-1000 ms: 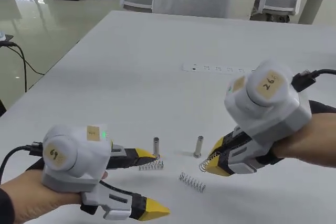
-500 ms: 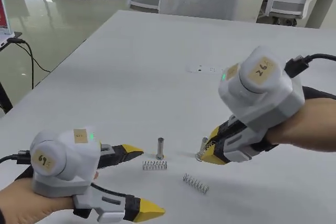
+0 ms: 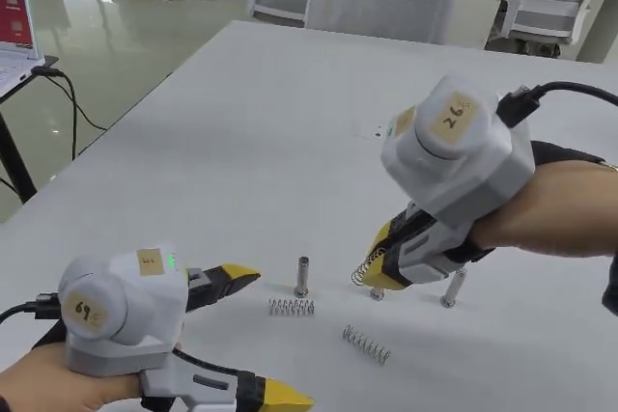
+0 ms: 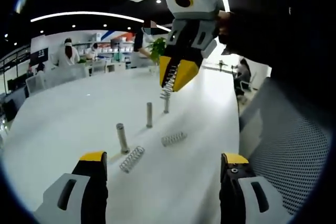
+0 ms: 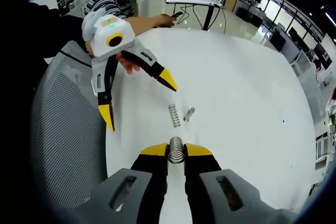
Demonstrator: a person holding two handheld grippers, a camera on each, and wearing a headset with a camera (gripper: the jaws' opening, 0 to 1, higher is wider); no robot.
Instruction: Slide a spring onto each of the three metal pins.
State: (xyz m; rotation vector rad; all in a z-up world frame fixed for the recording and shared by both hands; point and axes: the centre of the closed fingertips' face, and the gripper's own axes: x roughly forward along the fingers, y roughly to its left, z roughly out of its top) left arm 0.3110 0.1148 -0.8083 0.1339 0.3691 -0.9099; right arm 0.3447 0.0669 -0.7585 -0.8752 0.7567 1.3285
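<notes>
A: Head view: right tongs [image 3: 372, 272] are clamping the held spring [image 3: 363, 268], hanging it end-down just above the middle pin [image 3: 377, 292]. Left tongs [image 3: 261, 337] are gaping wide, gripping nothing, low over the counter [image 3: 241, 142].

B: One loose spring [image 3: 292, 307] is lying just beside the bare pin [image 3: 302, 277], and a second loose spring [image 3: 367, 344] is sitting nearer the person. The third pin [image 3: 452, 288] is prob. bare too.

A: Left gripper view: the held spring is dangling over the far pins w/ its axis leaning a bit. The person is needing to square it upright over the pin tip before lowering, else the end coil is snagging.

B: Right gripper view: the jaws are pinching the held spring btwn their tips, bore facing the lens. The person is wanting a light grip so the coils aren't crushing, a slow drop, and a release once it's seating.
</notes>
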